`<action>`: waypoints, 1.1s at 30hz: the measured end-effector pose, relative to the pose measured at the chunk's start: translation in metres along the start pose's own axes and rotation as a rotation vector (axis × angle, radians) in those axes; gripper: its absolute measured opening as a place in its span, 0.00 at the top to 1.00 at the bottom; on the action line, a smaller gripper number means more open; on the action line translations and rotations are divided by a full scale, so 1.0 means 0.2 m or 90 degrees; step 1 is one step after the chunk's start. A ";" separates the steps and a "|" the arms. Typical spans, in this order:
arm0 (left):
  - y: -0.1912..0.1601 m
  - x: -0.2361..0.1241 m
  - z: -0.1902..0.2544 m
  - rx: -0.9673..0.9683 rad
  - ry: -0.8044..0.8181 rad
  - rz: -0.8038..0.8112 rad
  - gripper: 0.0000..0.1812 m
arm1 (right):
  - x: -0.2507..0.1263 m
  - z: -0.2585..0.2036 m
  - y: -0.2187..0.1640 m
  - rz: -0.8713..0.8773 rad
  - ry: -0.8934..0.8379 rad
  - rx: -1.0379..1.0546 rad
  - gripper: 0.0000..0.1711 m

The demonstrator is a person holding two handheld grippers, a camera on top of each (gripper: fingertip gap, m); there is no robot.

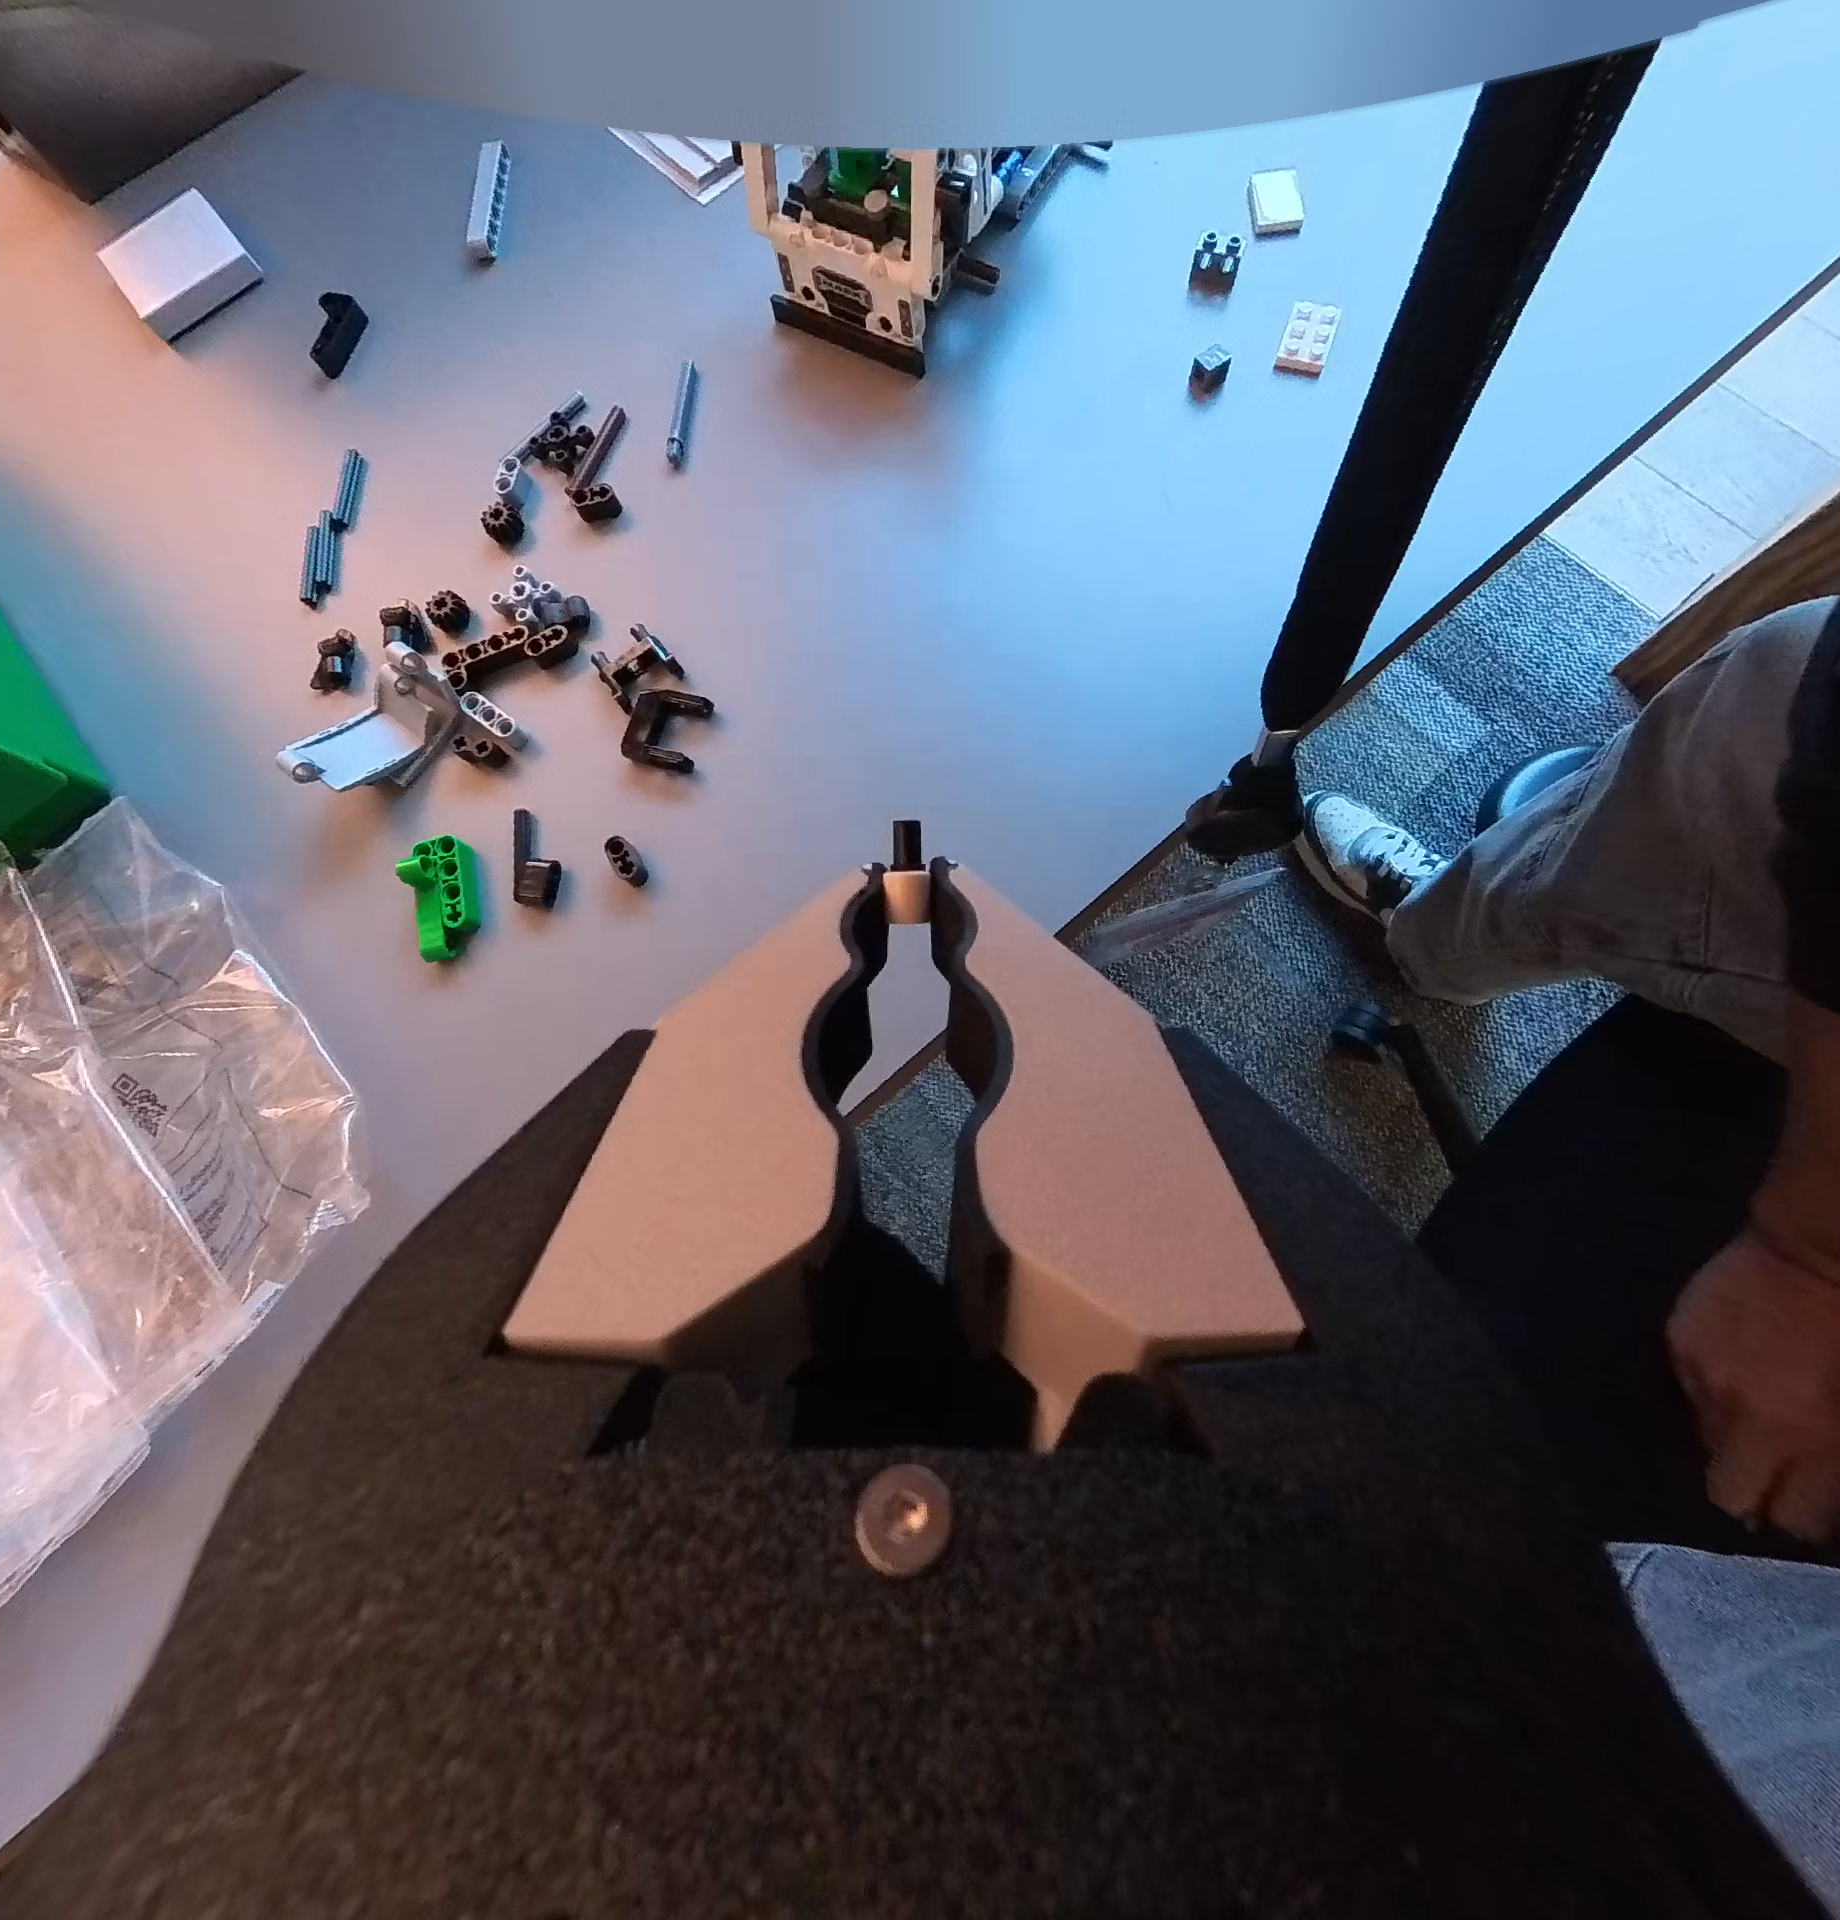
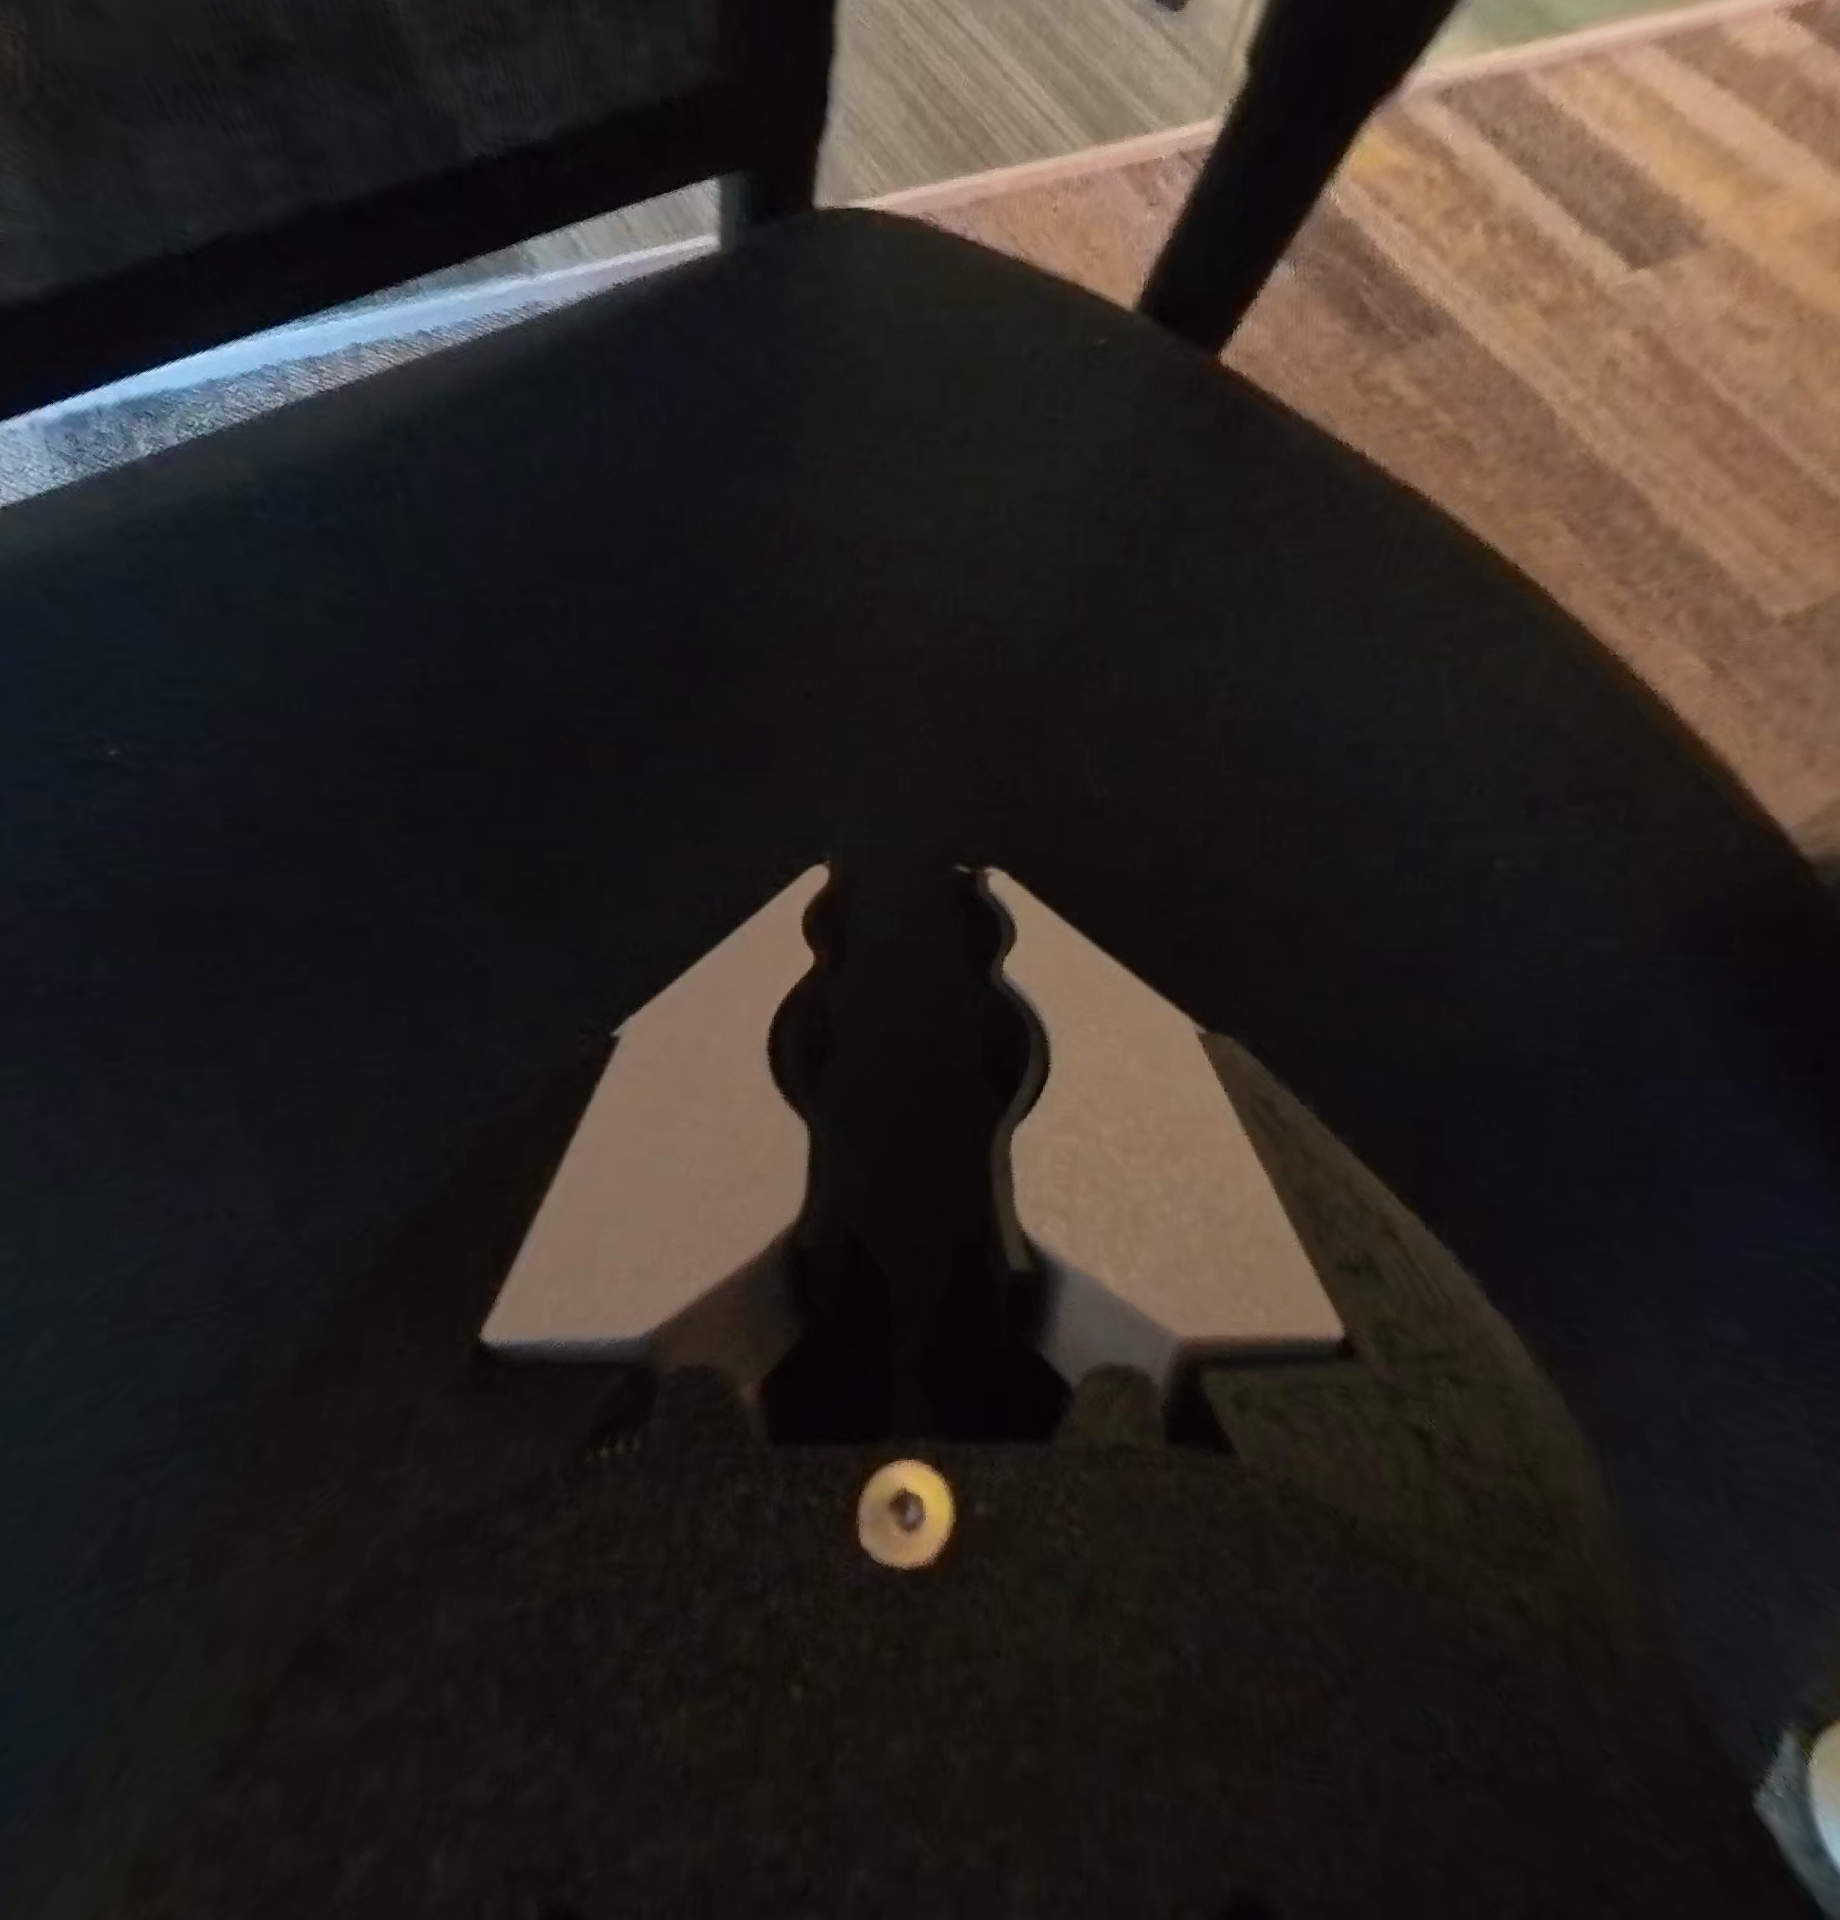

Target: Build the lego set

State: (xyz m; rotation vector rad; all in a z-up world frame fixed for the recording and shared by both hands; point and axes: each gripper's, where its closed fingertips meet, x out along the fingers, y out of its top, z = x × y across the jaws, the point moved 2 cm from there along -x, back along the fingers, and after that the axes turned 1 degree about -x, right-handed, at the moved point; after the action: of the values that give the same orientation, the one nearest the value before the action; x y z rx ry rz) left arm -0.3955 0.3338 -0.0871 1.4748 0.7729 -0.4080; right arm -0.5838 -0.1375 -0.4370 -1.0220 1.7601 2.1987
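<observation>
My left gripper (image 1: 907, 871) is shut on a small white bush with a black pin (image 1: 907, 844) sticking out of its front, held above the near edge of the grey table (image 1: 947, 582). The partly built white, black and green lego vehicle (image 1: 872, 255) stands at the table's far side. Several loose black and grey pieces (image 1: 511, 644) and a green piece (image 1: 440, 896) lie left of the gripper. My right gripper (image 2: 900, 878) is open and empty, held off the table over a dark seat (image 2: 895, 582).
Clear plastic bags (image 1: 137, 1122) and a green box (image 1: 12, 717) lie at the left. White and black small bricks (image 1: 1264, 301) sit at the far right, beside a black strap (image 1: 1415, 384). A person's leg (image 1: 1581, 862) and hand (image 1: 1768, 1382) are at the right. The gap from one gripper's tips to the other's is roughly 65 centimeters. From the left gripper's tips to the green piece (image 1: 440, 896) is close to 15 centimeters.
</observation>
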 end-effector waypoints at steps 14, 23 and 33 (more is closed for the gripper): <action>-0.02 0.03 0.02 -0.013 -0.015 0.004 0.97 | 0.10 0.05 -0.04 -0.073 0.032 0.072 0.82; -0.02 0.01 0.01 -0.012 -0.009 -0.003 0.97 | 0.08 0.02 -0.04 -0.072 0.029 0.036 0.97; -0.02 -0.01 0.00 -0.020 0.000 0.008 0.97 | -0.06 -0.03 -0.04 -0.002 0.041 -0.019 0.98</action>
State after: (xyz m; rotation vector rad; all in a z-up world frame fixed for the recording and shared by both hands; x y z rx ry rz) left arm -0.3994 0.3331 -0.0896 1.4499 0.7661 -0.3848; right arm -0.5690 -0.1372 -0.4370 -1.1136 1.7557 2.2195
